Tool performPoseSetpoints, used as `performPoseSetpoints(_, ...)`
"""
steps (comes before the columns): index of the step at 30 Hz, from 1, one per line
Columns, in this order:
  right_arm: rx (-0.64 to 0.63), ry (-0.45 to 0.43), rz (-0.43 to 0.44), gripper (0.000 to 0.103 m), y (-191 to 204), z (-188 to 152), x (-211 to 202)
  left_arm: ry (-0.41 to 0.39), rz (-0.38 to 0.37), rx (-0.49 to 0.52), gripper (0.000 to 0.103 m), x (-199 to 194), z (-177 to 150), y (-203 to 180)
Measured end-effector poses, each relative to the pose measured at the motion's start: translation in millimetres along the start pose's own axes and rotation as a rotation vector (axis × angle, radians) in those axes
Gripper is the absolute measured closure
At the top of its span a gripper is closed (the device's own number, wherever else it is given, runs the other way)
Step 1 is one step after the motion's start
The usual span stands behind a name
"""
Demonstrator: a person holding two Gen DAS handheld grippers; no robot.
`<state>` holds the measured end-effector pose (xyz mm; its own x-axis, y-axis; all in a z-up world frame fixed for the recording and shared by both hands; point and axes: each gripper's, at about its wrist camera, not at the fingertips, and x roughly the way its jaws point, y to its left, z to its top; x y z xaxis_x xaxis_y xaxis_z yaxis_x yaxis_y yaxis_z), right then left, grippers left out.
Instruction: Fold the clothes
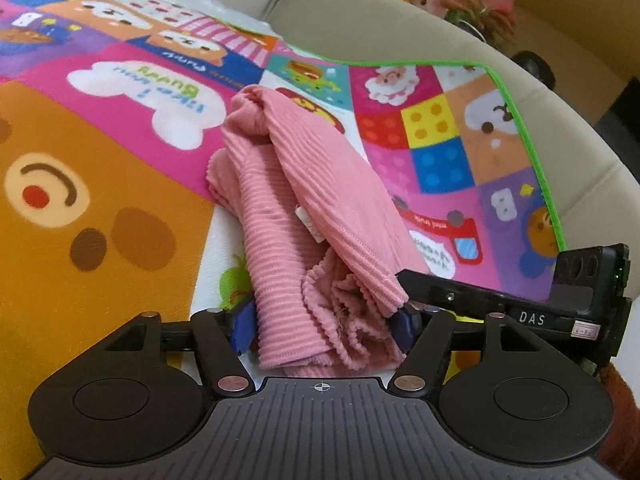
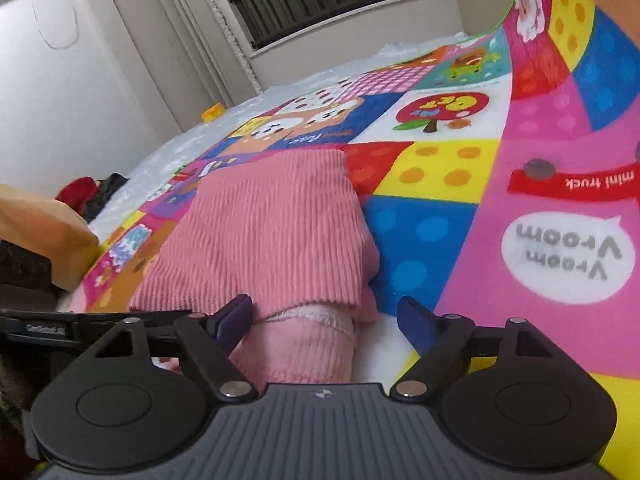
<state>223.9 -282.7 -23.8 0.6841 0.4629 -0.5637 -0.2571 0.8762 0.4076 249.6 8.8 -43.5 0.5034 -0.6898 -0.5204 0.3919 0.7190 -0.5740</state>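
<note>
While the left gripper [image 1: 326, 330] pinches the pink garment [image 1: 304, 200] and the right gripper [image 2: 326, 322] stands open around it, I judge flattening comes next.

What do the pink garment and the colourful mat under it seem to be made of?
Pink garment: looks like soft ribbed knit, matte, with fine parallel ridges and frilled edges. Colourful mat: probably short-pile printed fabric or fleece, from its slightly fuzzy cartoon print and stitched green edging; hard to tell for sure.

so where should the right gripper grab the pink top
Grip the pink top at its near hem, coming in low from the near side: that ribbed edge lies between the right gripper's open fingers, while the far end lies flat on the mat.
</note>
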Motion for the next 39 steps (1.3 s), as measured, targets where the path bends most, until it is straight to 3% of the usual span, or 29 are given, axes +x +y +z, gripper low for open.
performPoseSetpoints(2, 0.002, 0.006, 0.028, 0.047, 2, 2, 0, 0.001, -0.015, 0.004, 0.042, 0, 1, 1)
performPoseSetpoints(3, 0.003, 0.008, 0.043, 0.049, 3, 3, 0, 0.000, -0.021, 0.004, 0.044, 0, 2, 2)
performPoseSetpoints(9, 0.071, 0.006, 0.128, 0.050, 0, 14, -2, -0.029, -0.127, -0.056, 0.050, -4, 4, 10)
performPoseSetpoints(13, 0.054, 0.012, 0.094, 0.050, -1, 15, 0, -0.036, -0.180, -0.064, 0.051, -4, 7, 5)
performPoseSetpoints(20, -0.056, 0.001, 0.018, 0.047, 8, 9, -1, -0.043, -0.099, -0.012, 0.045, -13, 11, -8)
performPoseSetpoints(24, -0.140, -0.009, -0.036, 0.044, 20, 7, -3, -0.138, -0.002, 0.077, 0.018, -32, 18, -28)
performPoseSetpoints(25, -0.164, -0.012, -0.051, 0.043, 24, 6, -3, -0.152, 0.010, 0.098, 0.016, -34, 20, -31)
performPoseSetpoints(27, -0.221, -0.022, -0.079, 0.038, 33, 6, -6, -0.137, 0.038, 0.127, 0.018, -31, 22, -34)
performPoseSetpoints(29, -0.259, -0.036, -0.083, 0.026, 40, 9, -13, -0.091, 0.093, 0.160, 0.030, -22, 21, -32)
performPoseSetpoints(32, -0.229, -0.073, -0.045, 0.018, 37, 18, -29, -0.036, 0.146, 0.187, 0.032, -14, 12, -23)
performPoseSetpoints(34, -0.162, -0.079, -0.019, 0.015, 27, 25, -33, -0.027, 0.138, 0.153, 0.031, -15, 7, -13)
performPoseSetpoints(37, -0.041, -0.021, 0.020, 0.015, 10, 28, -20, -0.023, 0.057, 0.076, 0.032, -14, 5, -5)
performPoseSetpoints(38, -0.026, 0.004, 0.024, 0.021, 8, 25, -13, -0.015, 0.025, 0.052, 0.033, -13, 3, -4)
performPoseSetpoints(39, -0.024, 0.032, 0.029, 0.041, 7, 22, -5, -0.008, 0.006, 0.043, 0.036, -10, 1, -3)
